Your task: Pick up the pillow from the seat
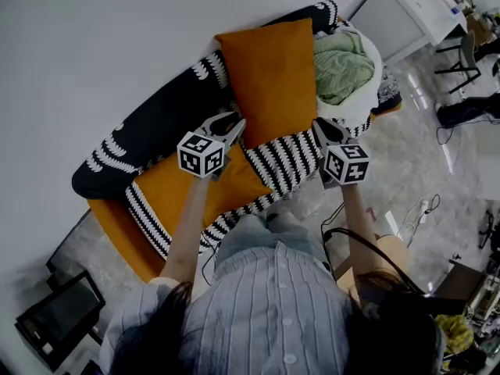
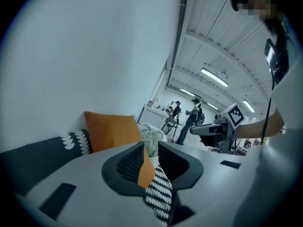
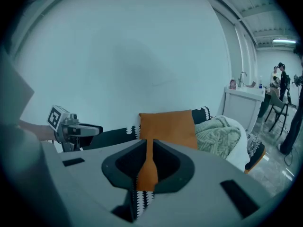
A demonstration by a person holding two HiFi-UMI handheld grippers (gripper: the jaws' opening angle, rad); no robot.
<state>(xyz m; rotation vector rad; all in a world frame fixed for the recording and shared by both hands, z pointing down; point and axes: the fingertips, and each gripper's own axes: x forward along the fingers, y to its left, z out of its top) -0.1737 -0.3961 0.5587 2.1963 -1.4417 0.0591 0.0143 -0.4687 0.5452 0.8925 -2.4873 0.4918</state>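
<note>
L hand-held gripper [image 2: 150, 148]: jaws slightly apart, pillow [image 2: 158, 193] edge btwn; orange cushion [image 2: 111, 131] behind.

Blue striped buttoned shirt [image 1: 273, 303], dark hair [image 1: 168, 326], grey left tongs [image 1: 237, 123], right tongs [image 1: 320, 125], 2 marker cubes [image 1: 201, 153]

Dim, bluish pictures under ceiling strip lights [image 2: 214, 77]; dark fisheye corners, perhaps slight softness at edges.

An orange seat [image 1: 121, 237] bears an upright orange cushion [image 1: 269, 76], a green blanket [image 1: 342, 65] and a striped-edged pillow [image 1: 234, 186].
</note>
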